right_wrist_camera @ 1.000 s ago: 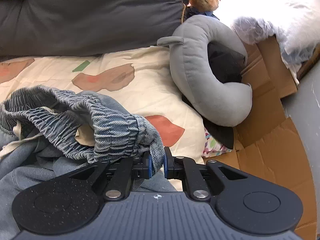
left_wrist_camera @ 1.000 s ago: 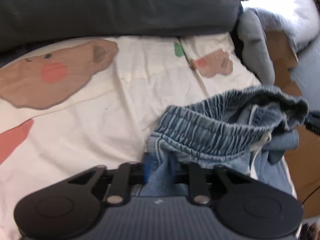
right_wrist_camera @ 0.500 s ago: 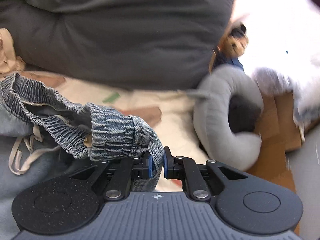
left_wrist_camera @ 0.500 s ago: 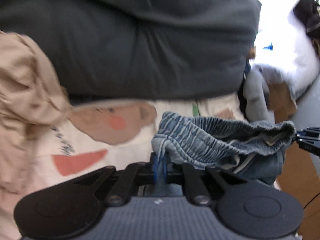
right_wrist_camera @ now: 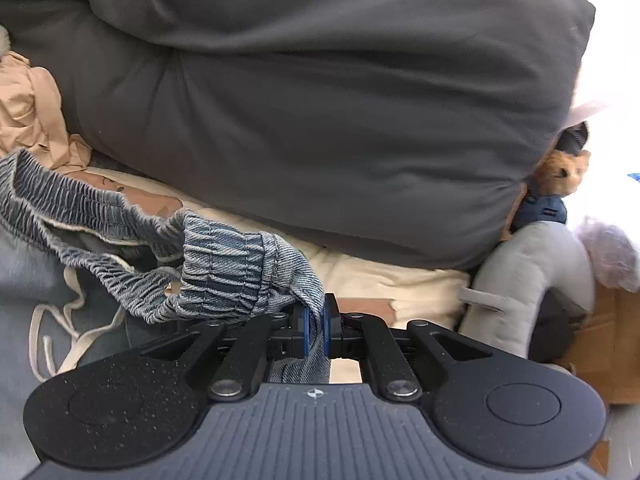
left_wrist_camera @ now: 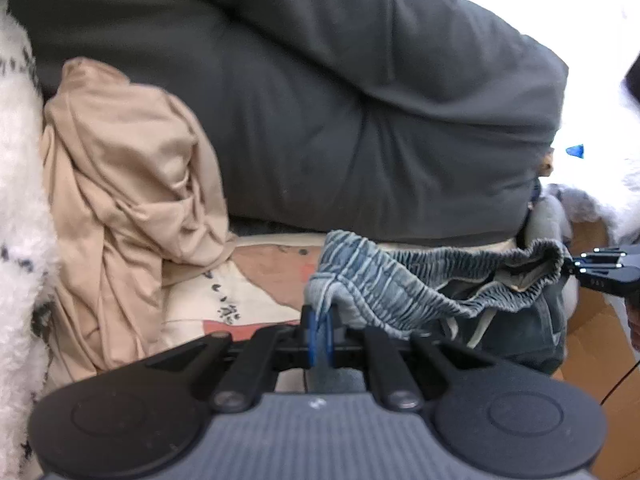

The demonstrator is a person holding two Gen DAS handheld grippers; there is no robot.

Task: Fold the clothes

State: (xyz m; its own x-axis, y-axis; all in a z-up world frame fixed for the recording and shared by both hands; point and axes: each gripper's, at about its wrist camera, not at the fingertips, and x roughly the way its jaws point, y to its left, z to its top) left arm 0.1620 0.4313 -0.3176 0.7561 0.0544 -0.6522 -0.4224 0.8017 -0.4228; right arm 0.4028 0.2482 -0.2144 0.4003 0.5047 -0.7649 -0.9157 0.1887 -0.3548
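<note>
Blue denim trousers (left_wrist_camera: pixel 392 280) with an elastic waistband hang stretched between both grippers above the printed bedsheet (left_wrist_camera: pixel 224 296). My left gripper (left_wrist_camera: pixel 320 332) is shut on the waistband's left end, with denim pinched between its blue pads. The right gripper (left_wrist_camera: pixel 568 266) shows at the far right of the left wrist view, holding the other end. In the right wrist view the right gripper (right_wrist_camera: pixel 315 324) has its jaws closing on the trousers (right_wrist_camera: pixel 224 268), and cloth is pressed between the pads. A cream drawstring (right_wrist_camera: pixel 72 320) dangles below the waistband.
A dark grey duvet (left_wrist_camera: pixel 360 120) fills the back. A crumpled beige garment (left_wrist_camera: pixel 120 184) lies left, beside white fluffy fabric (left_wrist_camera: pixel 16 160). To the right are a grey neck pillow (right_wrist_camera: pixel 528 272), a small plush toy (right_wrist_camera: pixel 560 172) and cardboard (right_wrist_camera: pixel 612 340).
Both grippers have risen with the waistband, which went from bunched on the sheet to pulled out between them. The views swung up toward the duvet, and the beige garment came into sight.
</note>
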